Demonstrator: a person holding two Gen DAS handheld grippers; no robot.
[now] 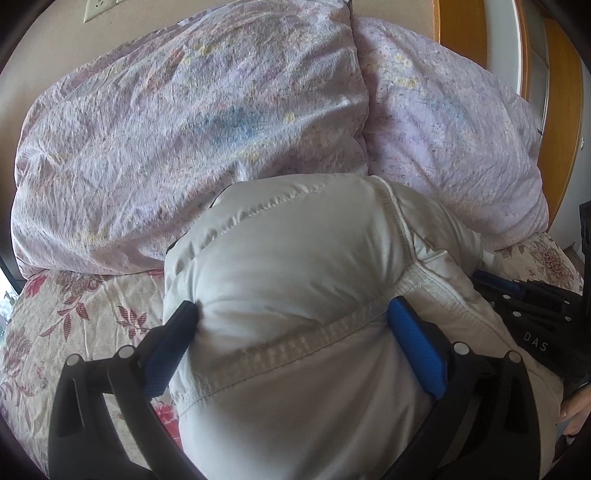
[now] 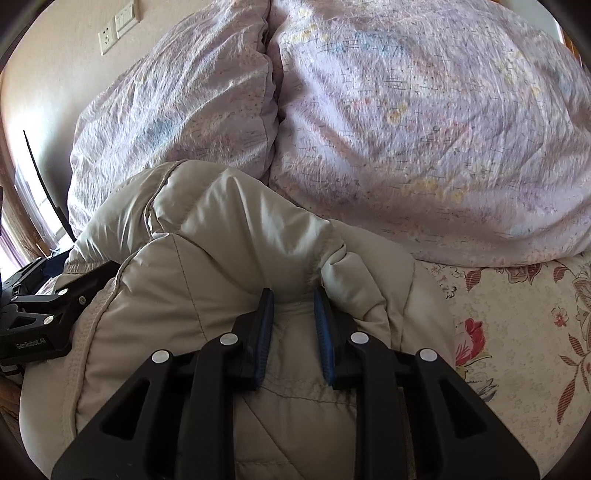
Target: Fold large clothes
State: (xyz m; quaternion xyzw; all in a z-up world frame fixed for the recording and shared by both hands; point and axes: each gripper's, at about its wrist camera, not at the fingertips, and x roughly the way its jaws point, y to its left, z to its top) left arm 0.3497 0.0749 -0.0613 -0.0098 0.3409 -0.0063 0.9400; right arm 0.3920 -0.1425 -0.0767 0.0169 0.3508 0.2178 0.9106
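One puffy quilted jacket [image 2: 229,236] — glossy, seamed

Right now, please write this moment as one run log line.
left gripper: wide, astride padded jacket | right gripper: pinching jacket fold | jacket on floral bedsheet

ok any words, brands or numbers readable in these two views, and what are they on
"DAS" – white letters on the black body of the right gripper, seen at the right edge of the left wrist view; it may be cut off.
"GenRobot.AI" – small white print on the black body of the left gripper, seen in the right wrist view.
The wall sockets and switches show no readable markings.
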